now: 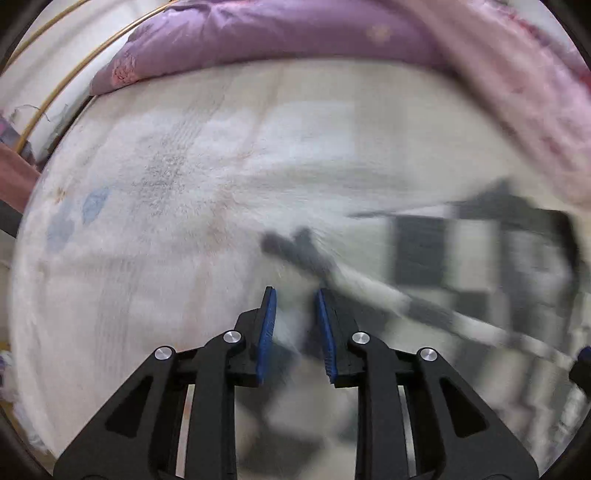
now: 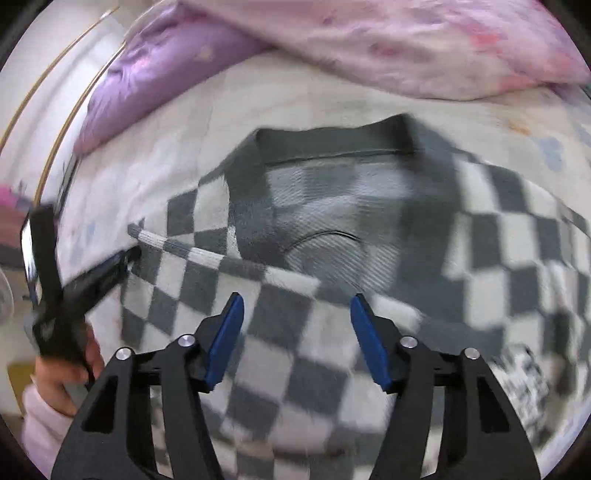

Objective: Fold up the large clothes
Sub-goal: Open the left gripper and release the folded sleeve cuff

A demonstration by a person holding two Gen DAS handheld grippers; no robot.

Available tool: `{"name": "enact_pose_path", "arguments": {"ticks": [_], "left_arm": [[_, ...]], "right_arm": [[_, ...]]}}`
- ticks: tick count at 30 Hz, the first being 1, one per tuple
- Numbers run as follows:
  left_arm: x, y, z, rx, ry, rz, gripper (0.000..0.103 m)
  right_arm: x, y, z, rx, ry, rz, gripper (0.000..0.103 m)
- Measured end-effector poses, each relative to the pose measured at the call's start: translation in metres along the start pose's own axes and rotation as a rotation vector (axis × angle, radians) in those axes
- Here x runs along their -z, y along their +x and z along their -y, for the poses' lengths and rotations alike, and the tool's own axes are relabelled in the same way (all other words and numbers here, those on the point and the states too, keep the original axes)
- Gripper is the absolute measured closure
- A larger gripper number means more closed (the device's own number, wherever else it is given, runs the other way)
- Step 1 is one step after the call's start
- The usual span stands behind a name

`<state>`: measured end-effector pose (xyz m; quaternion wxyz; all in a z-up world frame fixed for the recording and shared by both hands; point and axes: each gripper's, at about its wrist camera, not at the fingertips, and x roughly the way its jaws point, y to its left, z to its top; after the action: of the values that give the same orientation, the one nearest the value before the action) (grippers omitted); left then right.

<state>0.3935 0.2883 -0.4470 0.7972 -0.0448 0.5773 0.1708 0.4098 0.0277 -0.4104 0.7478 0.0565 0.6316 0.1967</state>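
Lying beneath parted right tongs (image 2: 297,306), checkered sweater (image 2: 295,236); left tongs (image 1: 295,299) pinch its edge.

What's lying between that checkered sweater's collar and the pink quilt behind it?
Only bare pale bedsheet separates the checkered sweater collar from the pink quilt, seen in the right wrist view.

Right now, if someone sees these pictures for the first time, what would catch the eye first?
The grey and white checkered garment spread on the pale bed sheet stands out first, filling most of the right wrist view with its dark collar toward the far side. Next comes the purple quilt bunched along the far edge of the bed. The right gripper is open above the garment, while the left gripper, at the garment's edge, shows a narrower gap.
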Motion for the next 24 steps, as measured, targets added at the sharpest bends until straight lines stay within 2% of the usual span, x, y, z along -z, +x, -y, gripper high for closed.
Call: {"name": "enact_pose_path", "arguments": {"ticks": [1, 2, 3, 5, 6, 7, 8, 9, 10, 11, 12, 13, 14, 15, 17, 18, 20, 21, 24], "left_arm": [[0.0, 0.009, 0.0, 0.008, -0.001, 0.006, 0.076], [-0.001, 0.01, 0.0, 0.006, -0.003, 0.026, 0.076], [0.001, 0.005, 0.002, -0.004, 0.018, 0.025, 0.076], [0.007, -0.008, 0.002, -0.006, 0.074, 0.013, 0.076], [0.014, -0.018, -0.002, 0.001, 0.096, -0.003, 0.076], [0.021, -0.024, -0.007, 0.01, 0.104, -0.014, 0.075], [0.03, -0.028, -0.011, 0.014, 0.115, -0.036, 0.075], [0.042, -0.03, -0.014, 0.012, 0.125, -0.059, 0.075], [0.051, -0.031, -0.016, 0.014, 0.127, -0.067, 0.073], [0.061, -0.03, -0.019, 0.017, 0.122, -0.073, 0.073], [0.072, -0.026, -0.025, 0.034, 0.096, -0.073, 0.072], [0.078, -0.022, -0.029, 0.054, 0.064, -0.053, 0.072], [0.084, -0.021, -0.034, 0.082, 0.024, -0.02, 0.072], [0.087, -0.021, -0.038, 0.097, -0.006, -0.01, 0.072], [0.088, -0.03, -0.047, 0.122, -0.093, -0.061, 0.072], [0.09, -0.038, -0.05, 0.125, -0.122, -0.089, 0.072], [0.099, -0.051, -0.05, 0.106, -0.108, -0.115, 0.072], [0.105, -0.055, -0.048, 0.094, -0.086, -0.136, 0.072], [0.132, -0.061, -0.047, 0.064, -0.046, -0.2, 0.072]], "right_arm": [[-0.001, 0.022, 0.0, 0.04, -0.001, -0.054, 0.07], [0.002, 0.049, 0.007, 0.077, 0.023, -0.119, 0.069], [0.005, 0.049, 0.013, 0.05, 0.052, -0.075, 0.069], [0.008, 0.035, 0.015, 0.066, 0.037, -0.098, 0.072], [0.013, 0.025, 0.017, 0.115, 0.029, -0.115, 0.067], [0.021, 0.012, 0.025, 0.207, 0.036, -0.131, 0.049], [0.03, 0.003, 0.038, 0.304, 0.055, -0.144, 0.037], [0.037, -0.002, 0.05, 0.359, 0.069, -0.15, 0.031], [0.044, -0.002, 0.065, 0.41, 0.079, -0.159, 0.031], [0.05, 0.002, 0.079, 0.434, 0.087, -0.165, 0.03], [0.056, 0.009, 0.096, 0.399, 0.116, -0.154, 0.016], [0.063, 0.017, 0.115, 0.344, 0.18, -0.138, 0.007], [0.067, 0.016, 0.128, 0.295, 0.238, -0.138, 0.007], [0.069, 0.011, 0.135, 0.258, 0.291, -0.151, 0.01], [0.075, -0.007, 0.132, 0.294, 0.342, -0.18, 0.031], [0.081, -0.02, 0.126, 0.284, 0.359, -0.168, 0.044], [0.088, -0.04, 0.109, 0.167, 0.346, -0.116, 0.046], [0.09, -0.047, 0.098, 0.118, 0.323, -0.098, 0.051], [0.095, -0.041, 0.074, 0.085, 0.235, -0.119, 0.062]]}}
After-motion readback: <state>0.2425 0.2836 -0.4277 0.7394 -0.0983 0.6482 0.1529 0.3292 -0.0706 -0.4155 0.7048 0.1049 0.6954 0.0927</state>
